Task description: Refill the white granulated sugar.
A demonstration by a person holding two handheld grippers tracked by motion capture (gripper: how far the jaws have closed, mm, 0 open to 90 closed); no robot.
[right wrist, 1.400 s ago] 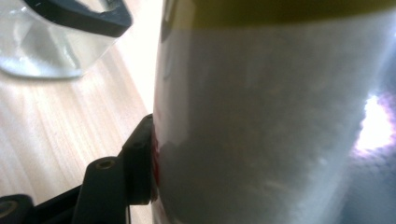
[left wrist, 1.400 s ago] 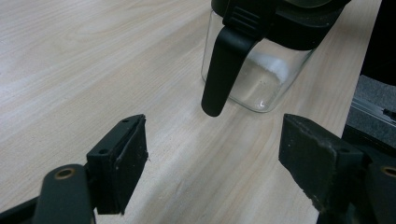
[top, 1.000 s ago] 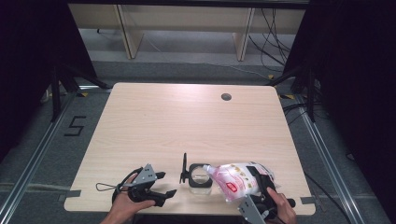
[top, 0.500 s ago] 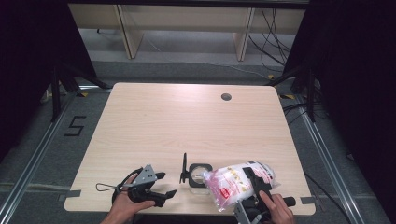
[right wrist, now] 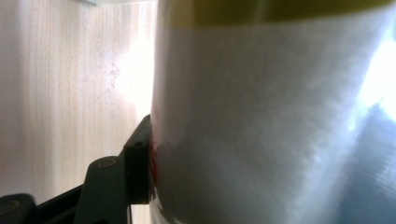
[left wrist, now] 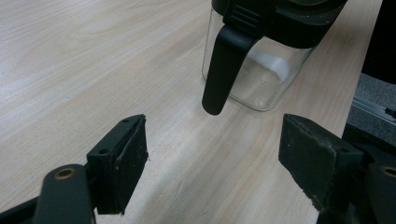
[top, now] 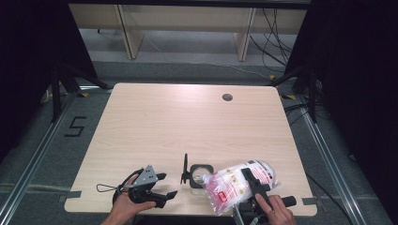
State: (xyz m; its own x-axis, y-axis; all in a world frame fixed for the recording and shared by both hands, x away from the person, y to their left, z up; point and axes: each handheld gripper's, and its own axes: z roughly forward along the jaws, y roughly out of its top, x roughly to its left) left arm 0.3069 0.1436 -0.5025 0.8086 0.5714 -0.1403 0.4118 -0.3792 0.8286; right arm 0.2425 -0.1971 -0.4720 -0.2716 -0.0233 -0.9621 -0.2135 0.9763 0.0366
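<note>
Tilted further toward the jar (top: 201,174), the bag (top: 237,184) hides the clamping right hand-held gripper's (top: 254,183) far jaw.

Right hand-held gripper (top: 256,187) grips white bag (top: 234,185) tilted over glass jar (top: 201,174).

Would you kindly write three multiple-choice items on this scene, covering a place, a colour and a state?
1. Where does the glass jar stand?
A. near the table's front edge
B. beside the round hole
C. on the floor

2. What colour is the jar's lid?
A. white
B. black
C. red

3. How are the left tongs?
A. shut on the jar
C. shut on a cable
B. open, holding nothing

Answers: 1 A, the high view shows it between the hands; 2 B, the left gripper view shows it; 3 B, bare table shows between their jaws.
</note>
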